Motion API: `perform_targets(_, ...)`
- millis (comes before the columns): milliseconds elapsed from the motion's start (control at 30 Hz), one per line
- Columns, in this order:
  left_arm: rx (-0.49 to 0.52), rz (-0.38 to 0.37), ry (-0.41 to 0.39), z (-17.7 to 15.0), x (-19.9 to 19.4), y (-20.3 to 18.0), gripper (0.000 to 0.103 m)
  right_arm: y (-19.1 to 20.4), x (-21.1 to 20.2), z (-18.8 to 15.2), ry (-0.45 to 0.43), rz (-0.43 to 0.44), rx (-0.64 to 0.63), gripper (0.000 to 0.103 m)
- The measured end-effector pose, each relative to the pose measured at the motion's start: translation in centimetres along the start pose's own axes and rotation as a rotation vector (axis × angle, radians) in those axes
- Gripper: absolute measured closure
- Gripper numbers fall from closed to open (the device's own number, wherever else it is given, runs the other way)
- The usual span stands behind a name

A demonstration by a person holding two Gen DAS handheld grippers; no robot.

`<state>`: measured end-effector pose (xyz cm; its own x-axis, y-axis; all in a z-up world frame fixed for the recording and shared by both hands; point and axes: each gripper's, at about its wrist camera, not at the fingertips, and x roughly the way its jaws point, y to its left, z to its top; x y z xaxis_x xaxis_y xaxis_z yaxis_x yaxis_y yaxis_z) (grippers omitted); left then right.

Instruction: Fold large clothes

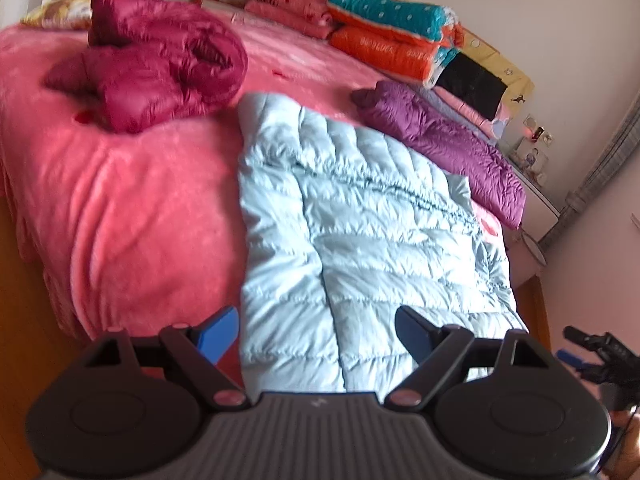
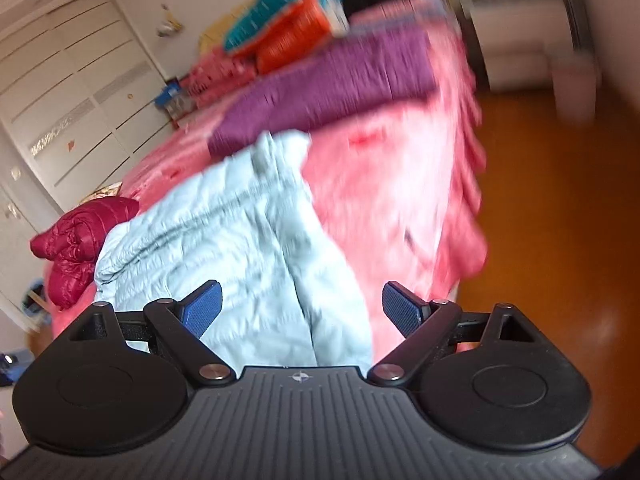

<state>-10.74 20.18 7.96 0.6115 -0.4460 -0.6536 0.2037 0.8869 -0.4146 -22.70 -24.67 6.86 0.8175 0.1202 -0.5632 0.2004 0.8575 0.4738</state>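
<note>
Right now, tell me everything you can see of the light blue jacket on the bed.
The light blue jacket is a puffy quilted garment with a slightly shiny, wrinkled shell stitched in horizontal channels, and a dark seam or zip line running along it. It lies spread fairly flat and unfolded on the pink bedspread, reaching to the near edge of the bed. The purple jacket lies close by its far side and the dark red jacket sits apart. Neither gripper touches it; both hover above its near end, open.
</note>
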Motion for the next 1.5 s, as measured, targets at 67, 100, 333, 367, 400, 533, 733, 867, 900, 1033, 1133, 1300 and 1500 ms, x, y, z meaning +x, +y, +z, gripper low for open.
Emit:
perform_targets(67, -0.025, -0.008, 0.016, -0.4, 0.8, 0.4, 0.018, -1.7, 1.0, -0.7, 0.039, 0.036, 0.095, 0.000)
perform_targets(100, -0.033, -0.012, 0.023, -0.5, 1.1, 0.5, 0.018, -2.3, 1.4, -1.1, 0.052, 0.058, 0.133, 0.000)
perform_targets(333, -0.063, -0.014, 0.067, -0.6, 2.0, 1.1, 0.017, -2.0, 1.8, -0.5, 0.141, 0.109, 0.126, 0.000)
perform_targets(367, -0.062, -0.012, 0.073, -0.6, 2.1, 1.1, 0.017, -1.8, 2.7, -0.1, 0.163, 0.097, 0.102, 0.000)
perform_targets(400, -0.062, -0.013, 0.083, -0.7, 2.3, 1.1, 0.017, -1.7, 4.6, 0.2, 0.182, 0.091, 0.079, 0.000)
perform_targets(533, -0.067, -0.029, 0.134, -1.2, 3.2, 1.1, 0.017, -0.5, 6.0, -0.3, 0.241, 0.080, 0.007, 0.000)
perform_targets(733, -0.040, -0.074, 0.219, -2.2, 4.6, 0.4, 0.018, -0.1, 7.5, -0.8, 0.315, 0.118, 0.001, 0.000)
perform_targets(867, -0.008, -0.072, 0.244, -2.5, 4.8, -0.2, 0.027, -0.1, 7.8, -1.0, 0.333, 0.141, 0.005, 0.008)
perform_targets(900, -0.008, -0.073, 0.245, -2.5, 4.8, -0.3, 0.030, -0.2, 7.7, -1.0, 0.333, 0.146, 0.012, 0.013)
perform_targets(1033, -0.009, -0.074, 0.247, -2.8, 4.6, -0.5, 0.039, -1.0, 7.7, -0.7, 0.368, 0.163, 0.055, 0.017)
perform_targets(1133, -0.005, -0.074, 0.248, -3.0, 4.9, -0.7, 0.049, -1.4, 8.2, -0.8, 0.406, 0.142, 0.077, 0.015)
perform_targets(1300, -0.019, -0.094, 0.247, -2.9, 5.1, -0.9, 0.075, -0.3, 8.6, -1.0, 0.437, 0.139, 0.013, 0.018)
perform_targets(1500, -0.072, -0.161, 0.224, -2.4, 4.7, -1.2, 0.095, -1.5, 7.2, -0.5, 0.379, 0.208, 0.118, 0.069)
